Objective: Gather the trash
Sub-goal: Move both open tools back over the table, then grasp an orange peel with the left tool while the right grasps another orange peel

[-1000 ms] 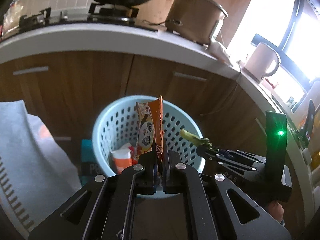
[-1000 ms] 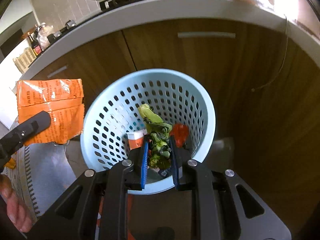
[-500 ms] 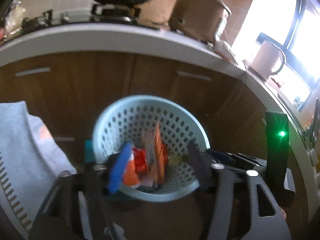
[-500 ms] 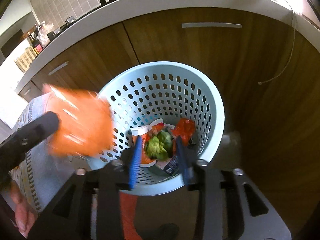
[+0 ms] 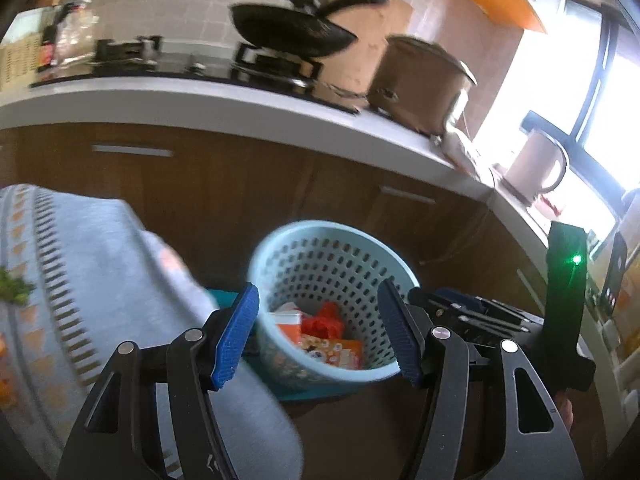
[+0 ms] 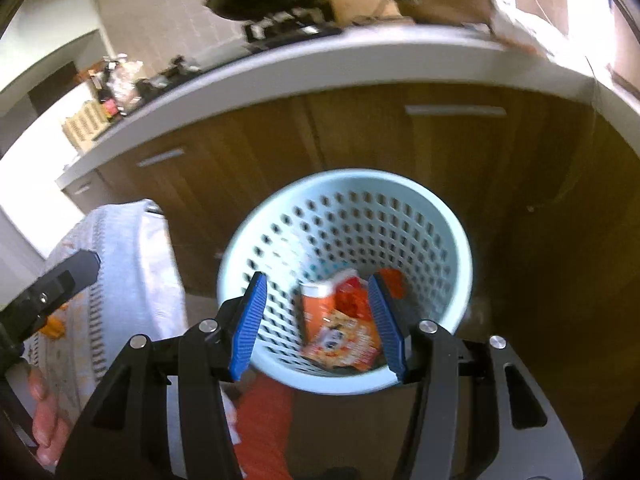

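A pale blue perforated basket [image 5: 332,248] stands on the floor against brown cabinets; it also shows in the right wrist view [image 6: 448,236]. Inside it lie an orange snack wrapper [image 6: 342,338], an orange-and-white carton [image 6: 316,300] and red trash [image 5: 322,322]. My left gripper [image 5: 320,338] is open and empty, just in front of the basket. My right gripper [image 6: 324,324] is open and empty above the basket's near rim. The right gripper's body [image 5: 480,316] sits to the right in the left wrist view.
A grey patterned cloth [image 5: 80,280] covers a surface at the left, with green scraps [image 5: 14,292] on it. The white countertop [image 5: 240,108] holds a wok [image 5: 288,32], a brown pot [image 5: 420,84] and a kettle [image 5: 536,168]. A red item [image 6: 264,412] lies on the floor.
Both grippers opened and dropped their loads: the orange wrapper and the green scrap fell into the basket. Both grippers have pulled back and tilted up.
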